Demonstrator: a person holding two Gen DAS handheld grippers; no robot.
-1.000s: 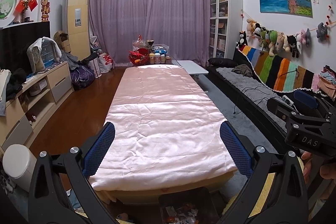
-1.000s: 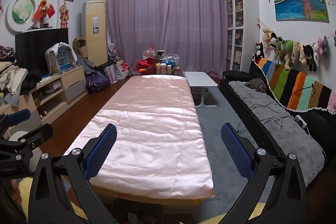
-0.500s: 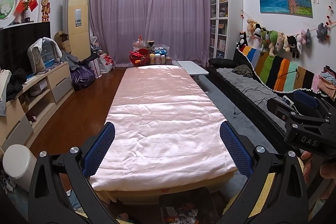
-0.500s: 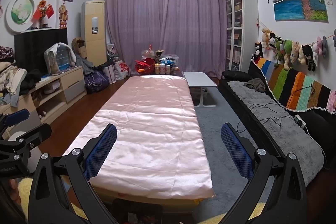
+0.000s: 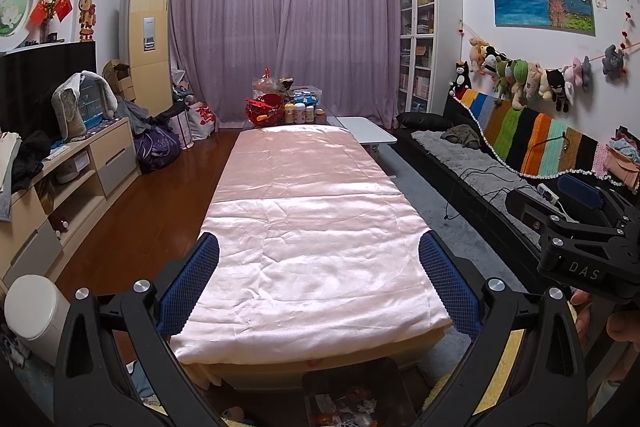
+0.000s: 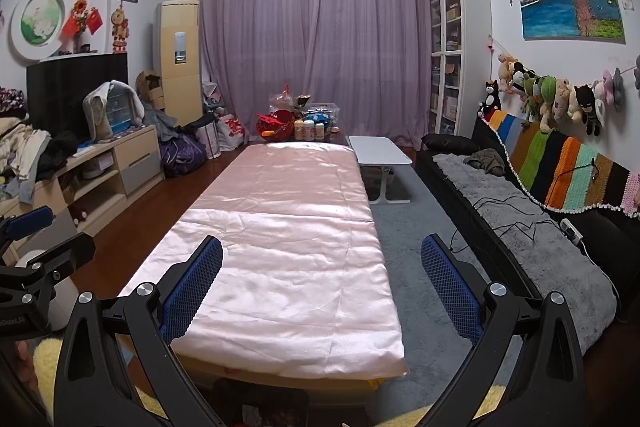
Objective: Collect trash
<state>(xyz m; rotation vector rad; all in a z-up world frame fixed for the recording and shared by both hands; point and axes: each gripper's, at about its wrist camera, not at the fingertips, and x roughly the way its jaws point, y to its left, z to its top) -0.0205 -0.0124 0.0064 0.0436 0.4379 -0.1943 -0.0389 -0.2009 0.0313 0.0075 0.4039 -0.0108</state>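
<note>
Left gripper point(image 5: 319, 281): jaws spread wide, nothing between the blue pads point(image 5: 188, 285), held level above the near end of the long table. Right gripper point(image 6: 321, 283): likewise spread wide and empty, over the same near end, offset toward the table's right edge.

Landmark: the long table under a pink satin cloth point(image 5: 312, 227), running away from both cameras toward the purple curtain point(image 5: 288, 39).

Task item: a dark bin holding scraps of trash point(image 5: 346, 401) sits on the floor directly below the table's near edge, just under the left gripper. In the right wrist view the same bin point(image 6: 264, 413) shows only partly at the bottom edge.

To the table's near left, on the floor, a white cylindrical container point(image 5: 34, 309). At the table's far end, a cluster of bottles and a red basket point(image 5: 266, 109). To the table's right, a grey rug, then a dark sofa point(image 6: 520, 223) with a striped knitted throw. Beside the far right corner of the table, a small white side table point(image 6: 380, 149).
</note>
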